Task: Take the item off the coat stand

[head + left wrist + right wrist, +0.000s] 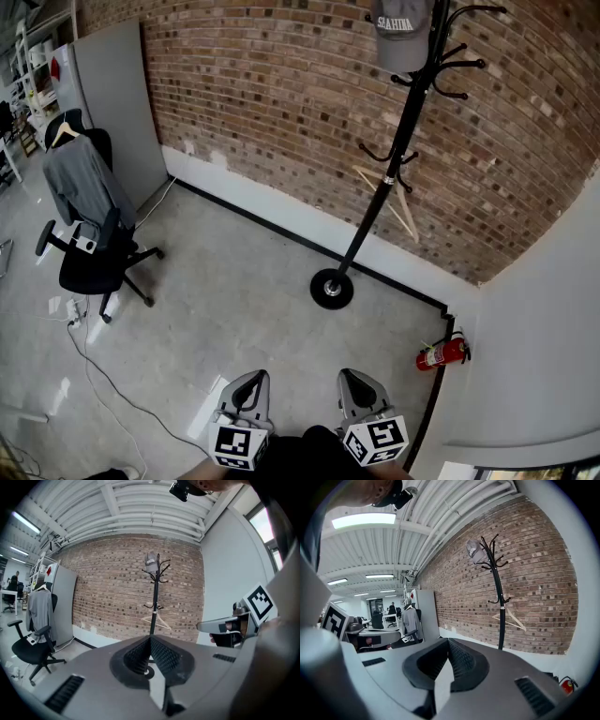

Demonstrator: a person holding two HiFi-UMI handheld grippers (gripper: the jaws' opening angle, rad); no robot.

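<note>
A black coat stand [375, 202] rises from a round base [332, 288] in front of the brick wall. A grey cap [401, 33] hangs on its top hooks, and a wooden hanger [389, 197] hangs on a lower hook. My left gripper [249, 380] and right gripper [354, 378] are side by side at the view's bottom edge, well short of the stand, both shut and empty. In the left gripper view the shut jaws [150, 641] point at the stand [155, 602] and cap [150, 564]. In the right gripper view the cap [474, 550] is up and to the right of the shut jaws [449, 646].
A black office chair [94, 267] with a grey jacket [80, 183] draped on it stands at the left. A grey panel [117, 112] leans on the brick wall. A red fire extinguisher [441, 353] sits by the right wall. A cable [103, 375] trails over the floor.
</note>
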